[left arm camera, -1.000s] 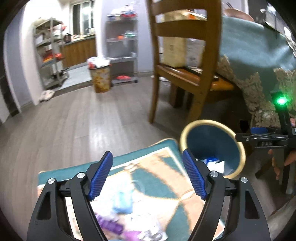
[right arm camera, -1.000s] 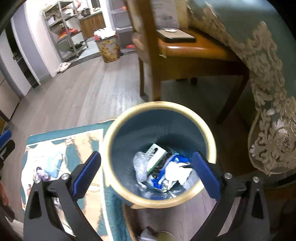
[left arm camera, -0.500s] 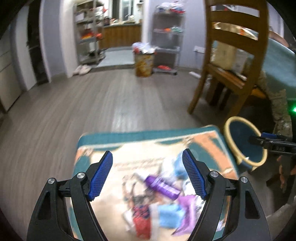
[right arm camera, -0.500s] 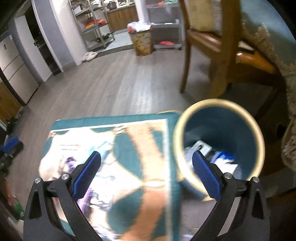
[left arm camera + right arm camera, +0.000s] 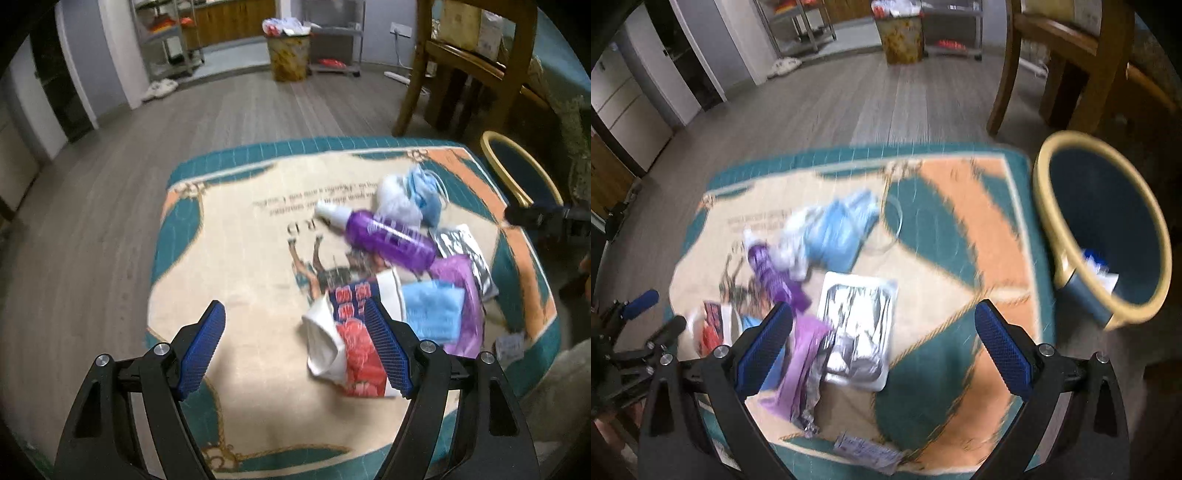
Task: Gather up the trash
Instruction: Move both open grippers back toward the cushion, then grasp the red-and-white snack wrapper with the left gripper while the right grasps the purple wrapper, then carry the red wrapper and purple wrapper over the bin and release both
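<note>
Left gripper (image 5: 295,354): fingers spread, nothing between them. Its right finger (image 5: 388,354) overlaps the red-and-white wrapper (image 5: 354,343), which lies just ahead and right, long axis running away from the fingers.

Right gripper (image 5: 884,345): fingers spread, empty, above the silver pouch (image 5: 857,328), which sits left of centre between them.

All litter rests on the mat (image 5: 240,240); bin (image 5: 1108,236) stands off its far right corner. Judged: left nearer the wrapper, right nearer the pouch and bin.
</note>
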The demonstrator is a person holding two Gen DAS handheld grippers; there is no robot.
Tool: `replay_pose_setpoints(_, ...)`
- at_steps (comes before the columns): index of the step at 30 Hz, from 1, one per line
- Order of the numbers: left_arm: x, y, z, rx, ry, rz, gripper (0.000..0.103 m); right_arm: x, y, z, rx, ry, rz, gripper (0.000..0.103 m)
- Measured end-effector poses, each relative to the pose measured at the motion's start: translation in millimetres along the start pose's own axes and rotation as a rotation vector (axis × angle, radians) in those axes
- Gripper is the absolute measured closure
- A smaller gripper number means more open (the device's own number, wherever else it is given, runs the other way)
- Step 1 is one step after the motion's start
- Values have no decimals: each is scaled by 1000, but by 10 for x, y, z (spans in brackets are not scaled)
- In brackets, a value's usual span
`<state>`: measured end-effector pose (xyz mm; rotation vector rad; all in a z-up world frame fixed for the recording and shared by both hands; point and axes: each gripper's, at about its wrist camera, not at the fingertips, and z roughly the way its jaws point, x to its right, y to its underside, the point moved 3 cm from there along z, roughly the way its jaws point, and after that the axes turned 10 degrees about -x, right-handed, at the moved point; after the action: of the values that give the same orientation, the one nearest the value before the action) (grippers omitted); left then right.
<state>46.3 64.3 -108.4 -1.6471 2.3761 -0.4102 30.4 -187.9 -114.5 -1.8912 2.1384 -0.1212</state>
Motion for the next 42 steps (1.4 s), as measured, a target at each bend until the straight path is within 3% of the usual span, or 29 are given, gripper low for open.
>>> replay_pose_setpoints(2, -7, 8, 30, -11, 35, -9, 26, -83, 91, 100, -31, -1, -15, 9)
replay_pose_setpoints(4, 32, -2, 63, -25, 44, -2, 32, -188, 164, 175, -57, -7, -43, 25)
replay_pose_setpoints(8, 113, 33, 157, -68, 60, 24, 46, -373, 242, 264, -87, -21, -114, 45)
replay_pose_setpoints(11, 135, 60, 220, -96, 57, 38, 58, -422, 266, 301, -106, -38, -133, 54)
replay_pose_setpoints(15, 164, 81, 310, -132, 38, 64, 66, -481, 302, 388, -147, -71, -143, 58)
replay_pose_setpoints(17, 178, 71, 324, -134, 31, 68, 73, -514, 303, 424, -157, -65, -162, 73)
replay_pose_setpoints(19, 177, 50, 315, -134, 34, 66, 86, -525, 292, 434, -156, -64, -170, 79)
replay_pose_setpoints(20, 178, 40, 314, -136, 27, 66, 88, -529, 290, 431, -157, -68, -173, 82)
replay_pose_setpoints(28, 151, -55, 143, -64, 10, 49, 90, -476, 227, 258, -100, -60, -193, 90)
replay_pose_setpoints(42, 16, -329, -325, 91, 19, -50, 90, -367, 20, -320, 64, -44, -221, 91)
